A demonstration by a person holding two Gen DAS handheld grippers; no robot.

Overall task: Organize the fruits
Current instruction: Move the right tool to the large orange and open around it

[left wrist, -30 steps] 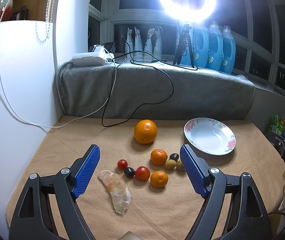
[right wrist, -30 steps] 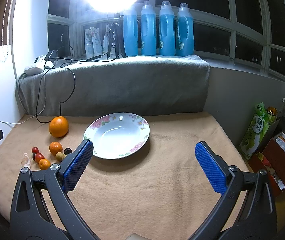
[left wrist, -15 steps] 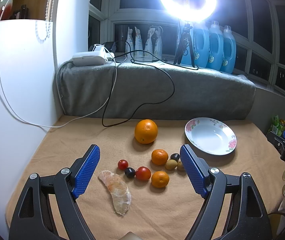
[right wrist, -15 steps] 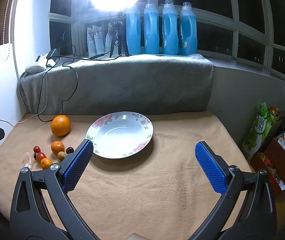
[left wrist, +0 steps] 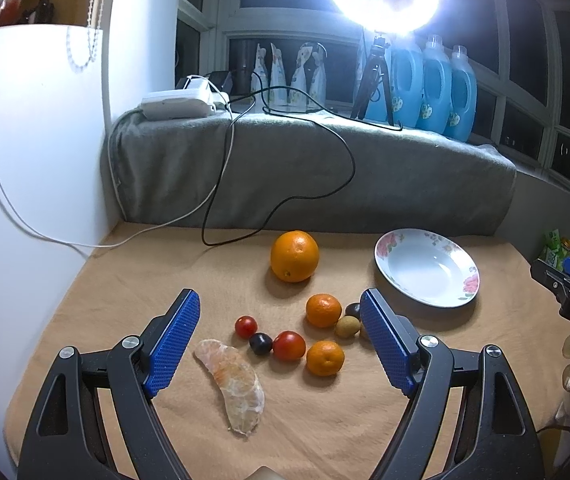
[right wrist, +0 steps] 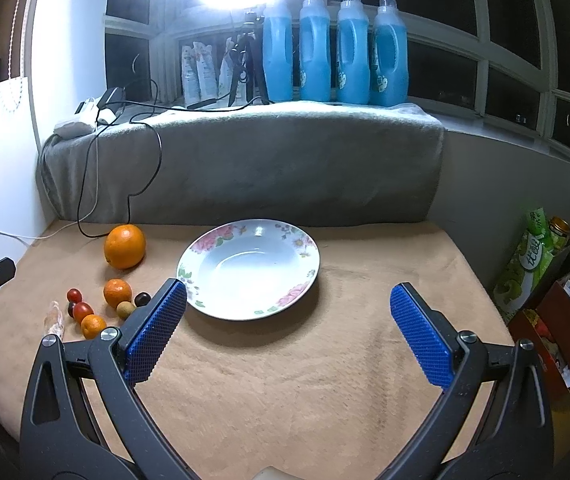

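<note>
A large orange (left wrist: 295, 256) sits on the tan cloth (left wrist: 325, 420), left of an empty white floral plate (left wrist: 427, 267). Nearer lie two mandarins (left wrist: 323, 310) (left wrist: 325, 358), red cherry tomatoes (left wrist: 289, 345), a dark grape (left wrist: 261, 343), small brownish fruits (left wrist: 347, 326) and a peeled citrus segment (left wrist: 235, 384). My left gripper (left wrist: 281, 340) is open and empty above the small fruits. My right gripper (right wrist: 285, 328) is open and empty, just in front of the plate (right wrist: 249, 268); the large orange (right wrist: 124, 246) and small fruits (right wrist: 117, 292) lie to its left.
A grey-covered ledge (left wrist: 305, 168) runs behind the cloth, with cables (left wrist: 221, 184), a power adapter (left wrist: 181, 102), a ring light on a tripod (left wrist: 377, 72) and blue detergent bottles (right wrist: 337, 48). A white wall (left wrist: 25, 140) stands left. Boxes and packages (right wrist: 557, 280) stand right.
Both views shift slightly: the right gripper has eased toward the plate, which now looks a little larger and more central. The fruits and the plate have not moved. Both grippers stay open.
</note>
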